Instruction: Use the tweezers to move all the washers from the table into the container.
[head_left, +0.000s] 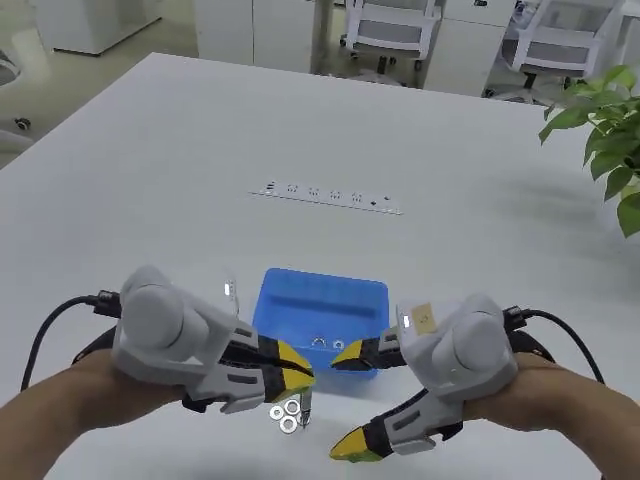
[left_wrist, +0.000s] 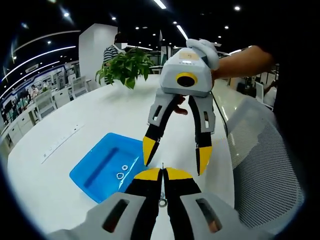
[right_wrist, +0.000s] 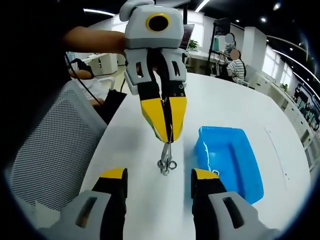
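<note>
Tweezers (right_wrist: 166, 149): thin, silvery, long axis roughly upright, tips down on a small cluster of washers (head_left: 286, 412) on the table (head_left: 150, 180), 6-7 o'clock of the blue container (head_left: 300, 285). Left gripper (head_left: 298, 374) is clamped on the tweezers, pointing to 3 o'clock. Right gripper (head_left: 340, 405) faces it, jaws spread, holding nothing. Two washers lie inside the container.

Head view: above, facing forward and down, near the table (head_left: 150, 170).
Left gripper view: low, facing the right gripper (left_wrist: 174, 164).
Right gripper view: low, facing the left gripper (right_wrist: 167, 132).
Shared: blue container (head_left: 300, 292).
</note>
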